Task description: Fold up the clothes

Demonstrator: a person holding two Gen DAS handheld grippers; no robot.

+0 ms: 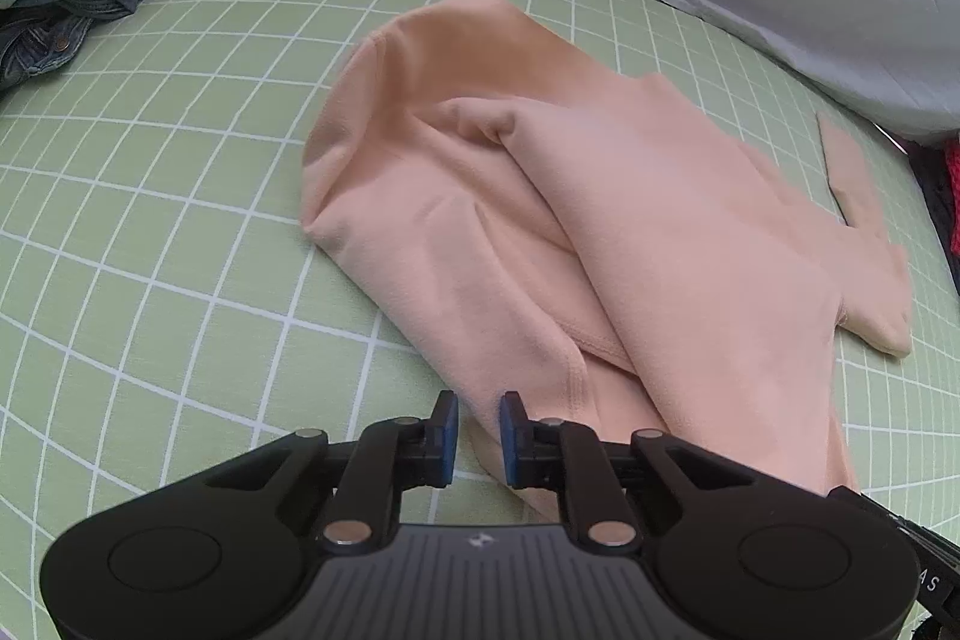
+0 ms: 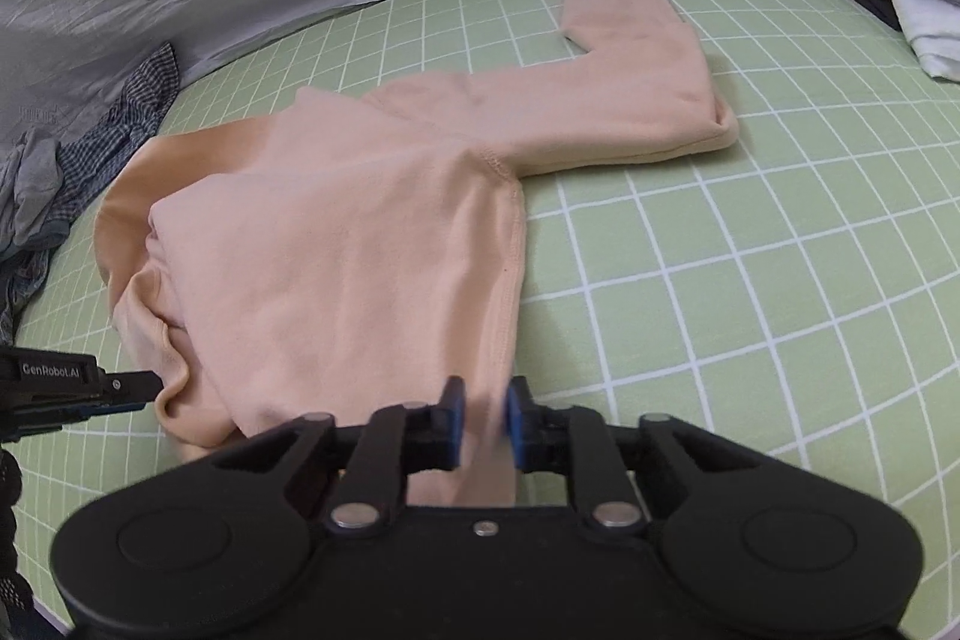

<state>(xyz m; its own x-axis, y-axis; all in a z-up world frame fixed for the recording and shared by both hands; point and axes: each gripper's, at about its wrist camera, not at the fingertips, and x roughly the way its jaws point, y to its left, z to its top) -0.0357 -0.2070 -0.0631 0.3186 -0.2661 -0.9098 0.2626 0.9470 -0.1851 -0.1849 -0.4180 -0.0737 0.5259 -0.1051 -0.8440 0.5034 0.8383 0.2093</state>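
Both pairs of jaws are sitting nearly closed at the near hem of the peach top (image 2: 336, 244). Right gripper (image 2: 485, 424) is pinching the hem corner, cloth showing between its pads. Left gripper (image 1: 479, 439) is resting at the opposite hem corner; whether cloth is caught there I cannot tell. Garment is lying on the green grid mat (image 2: 750, 280), its long axis running away from both grippers toward the bent sleeve (image 2: 648, 58). Judged: the fold will be going forward.
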